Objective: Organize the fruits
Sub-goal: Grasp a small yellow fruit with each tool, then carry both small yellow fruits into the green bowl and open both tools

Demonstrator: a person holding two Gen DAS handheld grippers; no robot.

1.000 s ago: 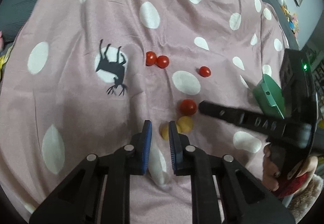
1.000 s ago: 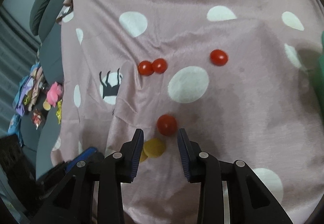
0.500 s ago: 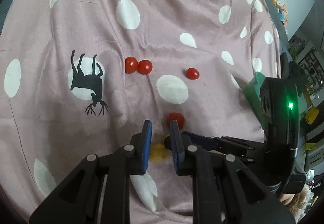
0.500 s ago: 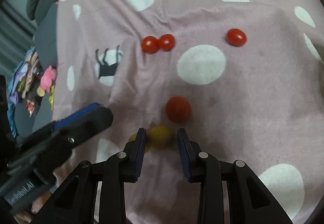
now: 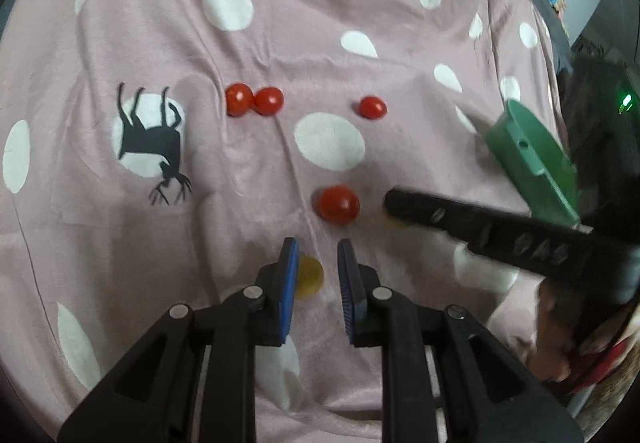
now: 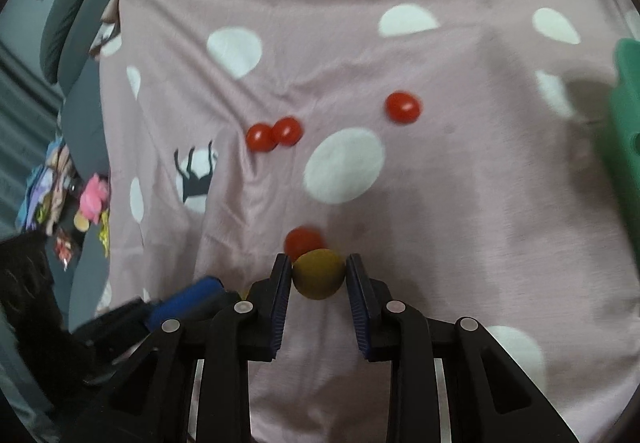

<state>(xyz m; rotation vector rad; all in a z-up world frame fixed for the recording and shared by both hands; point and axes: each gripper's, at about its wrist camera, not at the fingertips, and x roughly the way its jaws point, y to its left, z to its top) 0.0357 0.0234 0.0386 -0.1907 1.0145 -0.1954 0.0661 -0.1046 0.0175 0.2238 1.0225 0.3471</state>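
1. The pink spotted blanket (image 5: 360,15) covers nearly everything in both views; grey cushions (image 6: 76,19) line its far left edge in the right wrist view, and broad bare cloth lies open beyond the fruit.
2. A green container (image 5: 532,159) sits tilted at the blanket's right side, well apart from the tomatoes.
3. The right gripper (image 6: 318,275) has its fingers closing on a yellow tomato (image 6: 319,274), both pads against its sides — a second ago that fruit lay on the cloth ahead of wider fingers.
4. The left gripper (image 5: 318,263) has its fingers narrow and easing apart; a second yellow tomato (image 5: 309,277) lies on the cloth by the left pad, unheld.
5. A large red tomato (image 5: 339,204) rests just beyond both grippers.
6. Two red tomatoes (image 5: 254,99) touch each other farther out — a lone red tomato (image 5: 372,107) lies apart to their right.
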